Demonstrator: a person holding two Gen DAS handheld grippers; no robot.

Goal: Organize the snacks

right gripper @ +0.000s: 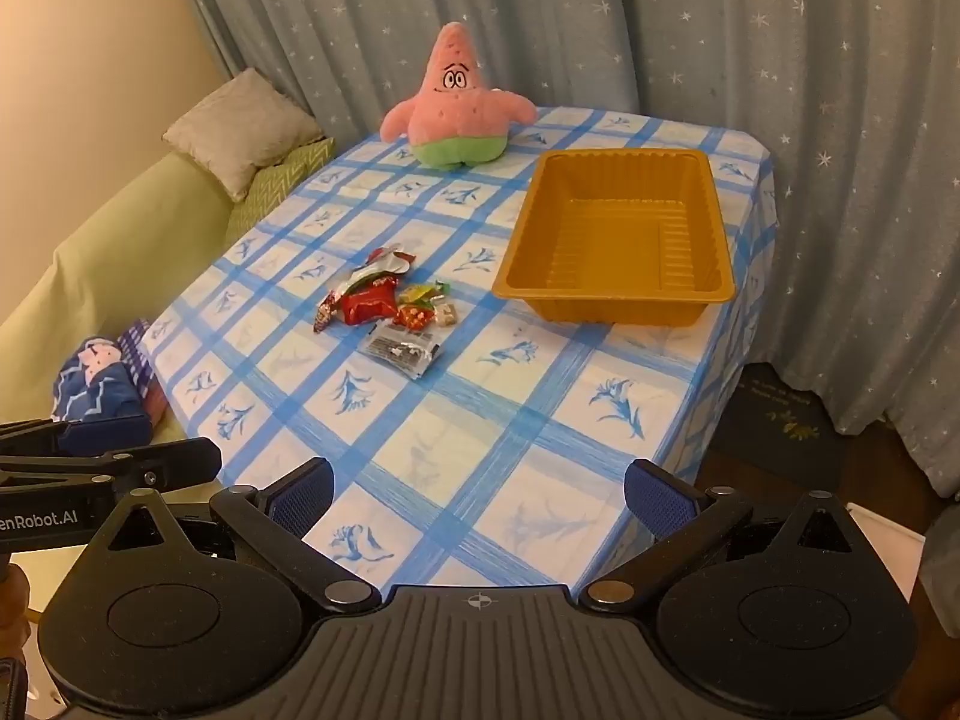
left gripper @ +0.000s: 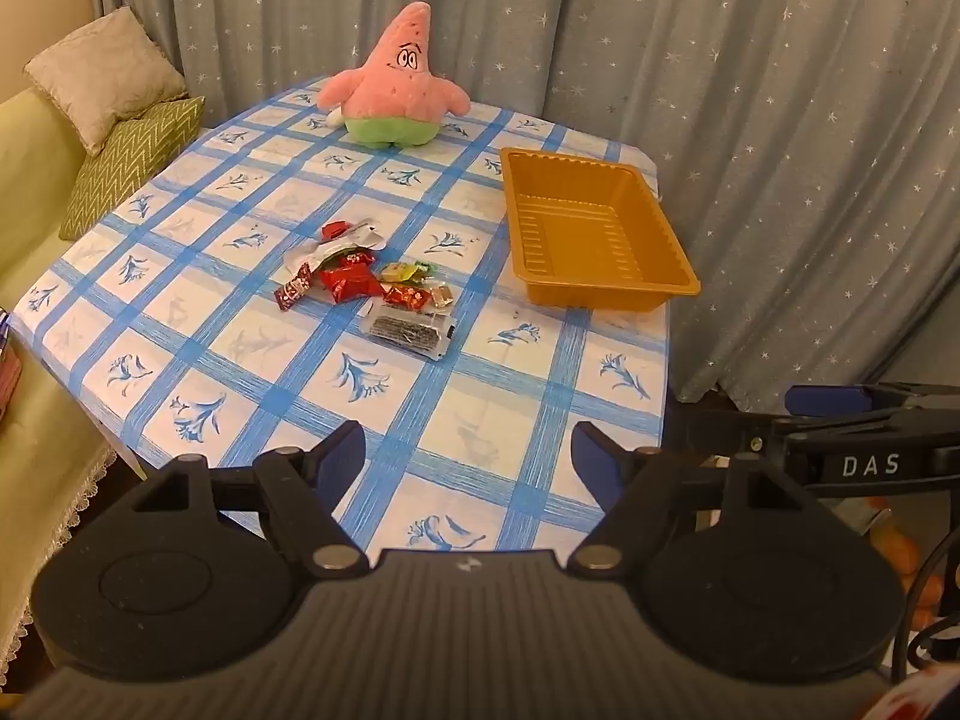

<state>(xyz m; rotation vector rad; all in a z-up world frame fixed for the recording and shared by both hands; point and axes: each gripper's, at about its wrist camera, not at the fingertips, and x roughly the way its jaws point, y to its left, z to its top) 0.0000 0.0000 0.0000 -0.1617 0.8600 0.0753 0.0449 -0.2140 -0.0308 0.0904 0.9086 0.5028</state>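
Two grippers, the left gripper (left gripper: 468,450) and the right gripper (right gripper: 478,489), hang with jaws wide and nothing between them above the near edge of the table (left gripper: 420,420). Farther out, the snacks (left gripper: 366,282) lie heaped mid-table, the clear packet (left gripper: 411,329) lying crosswise nearest. Just right of them, the orange tray (left gripper: 591,228) holds nothing, its long axis running away toward the curtain (left gripper: 750,120).
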